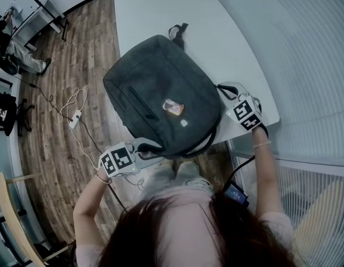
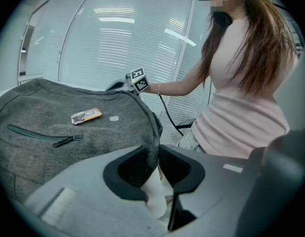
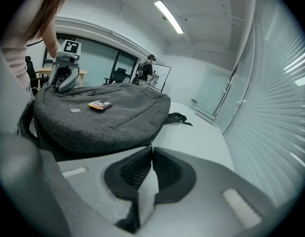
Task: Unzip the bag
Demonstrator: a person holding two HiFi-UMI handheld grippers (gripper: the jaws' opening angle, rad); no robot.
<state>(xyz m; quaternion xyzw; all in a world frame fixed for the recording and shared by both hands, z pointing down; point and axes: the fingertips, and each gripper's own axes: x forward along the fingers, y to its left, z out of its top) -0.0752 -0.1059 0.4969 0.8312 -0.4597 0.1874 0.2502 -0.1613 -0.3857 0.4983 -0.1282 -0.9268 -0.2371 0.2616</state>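
At center frame lies a rounded, felt-grey backpack (image 1: 161, 93); the left gripper (image 2: 155, 154) clamps its fabric edge, and the right gripper (image 3: 152, 154) pinches the thin zipper pull (image 3: 152, 145).

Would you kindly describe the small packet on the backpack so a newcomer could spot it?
A dark grey backpack lies on the white table. On its top face rests a small flat packet, the only orange-and-white thing there, larger than the pale patch beside it.
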